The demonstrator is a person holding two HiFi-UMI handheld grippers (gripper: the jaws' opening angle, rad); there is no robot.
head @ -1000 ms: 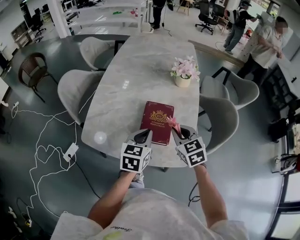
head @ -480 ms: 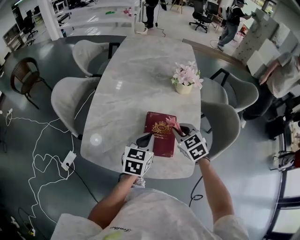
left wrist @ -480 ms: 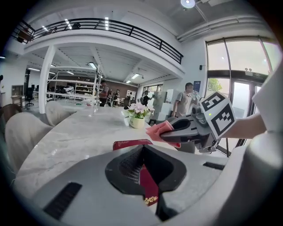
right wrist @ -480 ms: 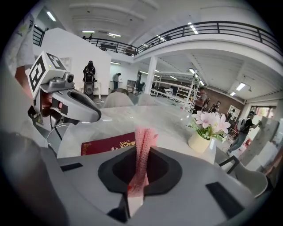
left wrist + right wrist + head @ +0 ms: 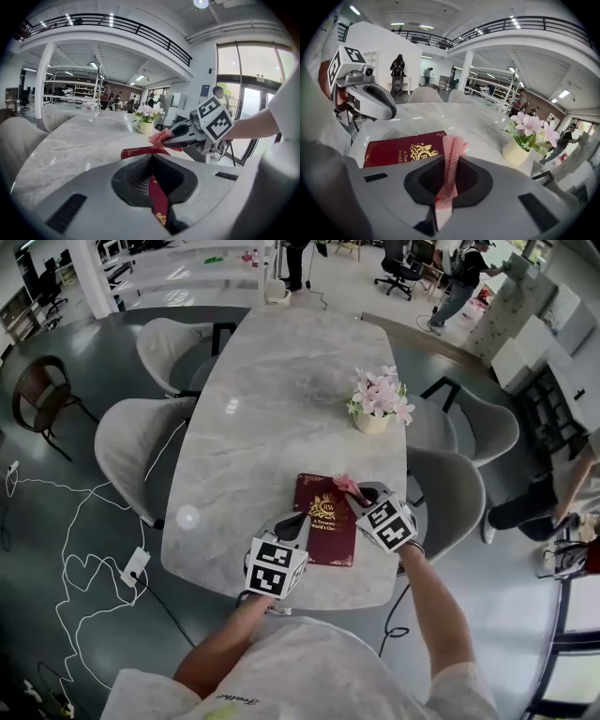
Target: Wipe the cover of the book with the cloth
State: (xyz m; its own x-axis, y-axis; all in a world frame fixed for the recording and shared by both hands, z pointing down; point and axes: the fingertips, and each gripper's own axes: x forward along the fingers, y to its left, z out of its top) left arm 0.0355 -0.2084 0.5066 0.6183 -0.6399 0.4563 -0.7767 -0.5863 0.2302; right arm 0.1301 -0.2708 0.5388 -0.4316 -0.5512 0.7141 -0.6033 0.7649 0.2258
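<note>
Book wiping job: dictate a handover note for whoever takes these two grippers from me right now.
Grippers: the left gripper is shut on the near edge of the book, which lies cover up on the table. The right gripper is shut on the cloth, held at the cover's far right corner.
Done: cloth gripped, book steadied.
Left: sweep the cloth across the whole cover. No wiped patch can be made out.

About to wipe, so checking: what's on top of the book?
Only the cloth, held by the right gripper, at the book's far right corner; contact unclear. The left gripper clamps the near left edge, hiding that bit. The rest is bare.
</note>
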